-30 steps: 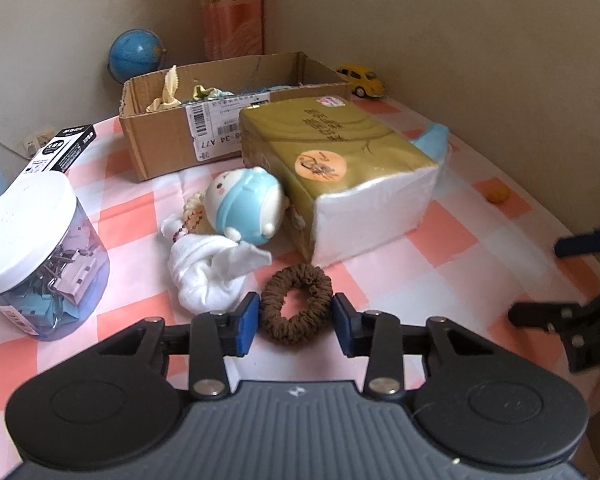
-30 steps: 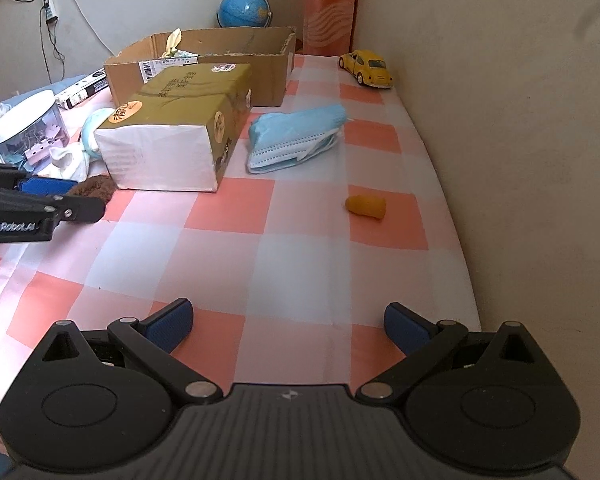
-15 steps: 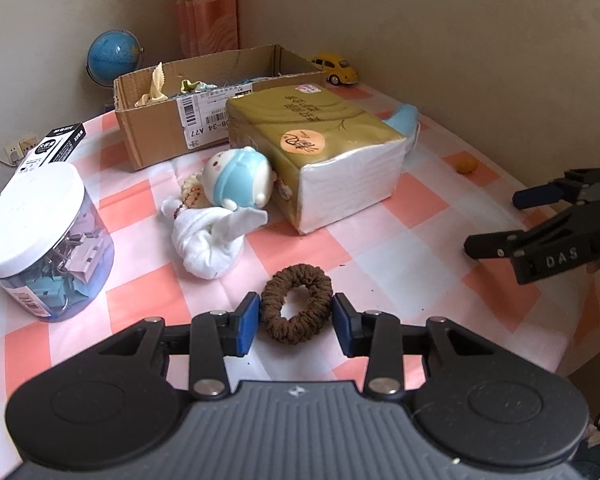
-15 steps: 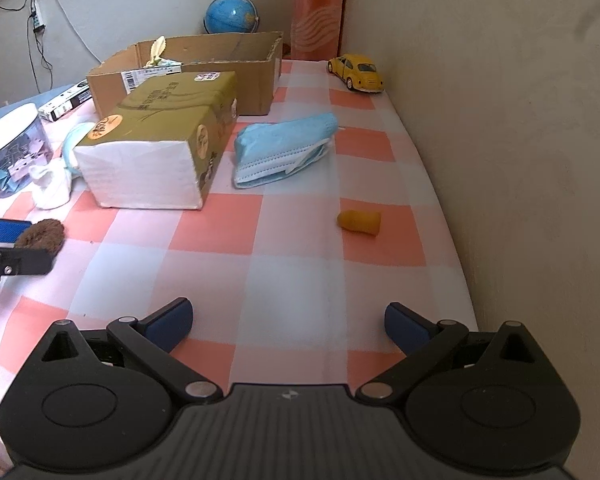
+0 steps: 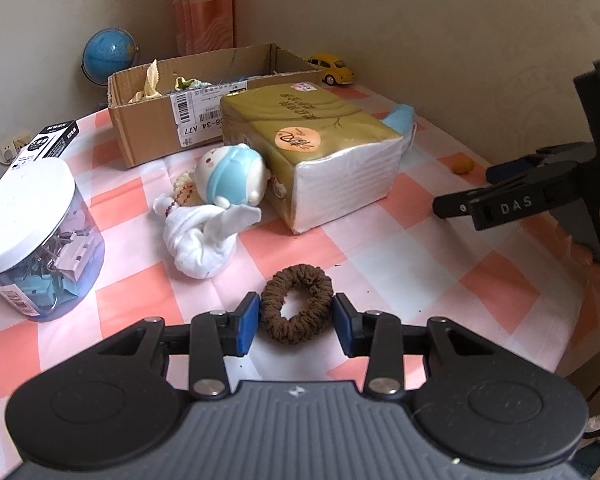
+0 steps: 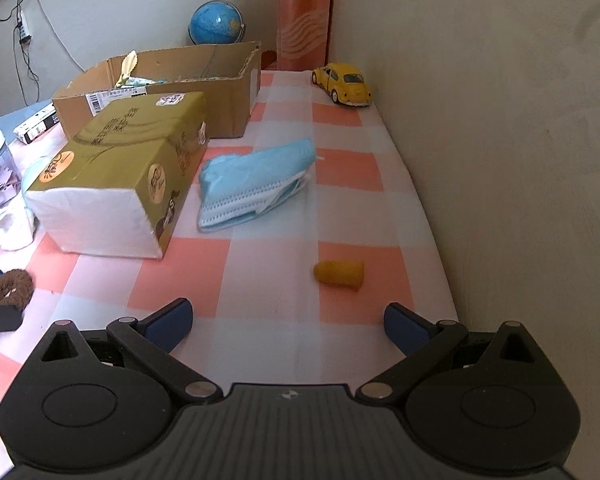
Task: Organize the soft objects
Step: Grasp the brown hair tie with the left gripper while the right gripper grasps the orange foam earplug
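Observation:
A brown scrunchie (image 5: 296, 308) sits between the blue pads of my left gripper (image 5: 296, 322), which is shut on it low over the checked tablecloth; it shows again as the scrunchie (image 6: 10, 288) at the left edge of the right wrist view. My right gripper (image 6: 288, 322) stands open and empty, seen as the right gripper (image 5: 464, 188) at the right of the left wrist view. Ahead of it lie a small orange cap (image 6: 340, 274) and a stack of blue face masks (image 6: 256, 184). A white sock (image 5: 204, 240) and a blue-white plush toy (image 5: 232, 174) lie beside a tissue pack (image 5: 320, 160).
An open cardboard box (image 5: 160, 120) with soft items inside stands at the back. A jar of binder clips (image 5: 32, 232) and a black carton (image 5: 48, 144) are at the left. A globe (image 6: 216, 24) and a yellow toy car (image 6: 344, 84) sit by the wall, which runs along the table's right edge.
My right gripper has shifted sideways, and the orange cap now lies closer in front of it. The scrunchie has stayed between the left pads throughout.

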{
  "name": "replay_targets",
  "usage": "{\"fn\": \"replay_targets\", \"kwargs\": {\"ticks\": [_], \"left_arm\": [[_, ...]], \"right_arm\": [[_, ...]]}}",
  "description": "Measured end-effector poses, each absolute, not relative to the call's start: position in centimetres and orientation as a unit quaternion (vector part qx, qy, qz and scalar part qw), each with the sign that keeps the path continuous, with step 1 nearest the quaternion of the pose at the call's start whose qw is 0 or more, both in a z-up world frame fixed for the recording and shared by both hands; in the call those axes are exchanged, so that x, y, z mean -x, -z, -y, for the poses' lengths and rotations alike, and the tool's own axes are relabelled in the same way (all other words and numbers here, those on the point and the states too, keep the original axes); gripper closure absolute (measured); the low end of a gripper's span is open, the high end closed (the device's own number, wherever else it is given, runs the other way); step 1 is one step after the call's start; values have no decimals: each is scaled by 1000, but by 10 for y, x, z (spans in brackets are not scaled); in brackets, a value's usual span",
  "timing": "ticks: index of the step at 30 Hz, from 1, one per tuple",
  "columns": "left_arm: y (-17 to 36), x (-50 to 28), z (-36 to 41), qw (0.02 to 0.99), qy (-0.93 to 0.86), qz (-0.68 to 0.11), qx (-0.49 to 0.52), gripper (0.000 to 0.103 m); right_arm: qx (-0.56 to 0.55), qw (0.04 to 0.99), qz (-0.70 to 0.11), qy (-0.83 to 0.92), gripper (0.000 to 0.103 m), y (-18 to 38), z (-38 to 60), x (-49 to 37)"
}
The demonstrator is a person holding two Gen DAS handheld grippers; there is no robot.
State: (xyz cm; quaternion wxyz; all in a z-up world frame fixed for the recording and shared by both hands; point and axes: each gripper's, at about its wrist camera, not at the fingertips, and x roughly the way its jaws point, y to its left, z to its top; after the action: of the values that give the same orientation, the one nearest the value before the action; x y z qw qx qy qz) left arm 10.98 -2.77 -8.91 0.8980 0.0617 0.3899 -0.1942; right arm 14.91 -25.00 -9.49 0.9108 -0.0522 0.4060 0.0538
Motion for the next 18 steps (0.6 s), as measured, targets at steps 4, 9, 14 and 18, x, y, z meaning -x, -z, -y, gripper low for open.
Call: {"fn": "replay_targets", "kwargs": {"ticks": [4,9,14,18], "left_arm": [[89,-112,26,898,196,-390,-59,64],[89,-113,26,897,196,-391,-57,64],[89,-113,26,898,196,-391,-57,63],[89,-114,27,897,197,-390,-62,57]], "right_arm": [[57,913,-400,-61,10,93,251,-157],[58,915,-395,-55,26,90,255,-165],[59,917,-391,-47,48,87,257,-165],[53,918,-392,-38,57,86,261,-164]]}}
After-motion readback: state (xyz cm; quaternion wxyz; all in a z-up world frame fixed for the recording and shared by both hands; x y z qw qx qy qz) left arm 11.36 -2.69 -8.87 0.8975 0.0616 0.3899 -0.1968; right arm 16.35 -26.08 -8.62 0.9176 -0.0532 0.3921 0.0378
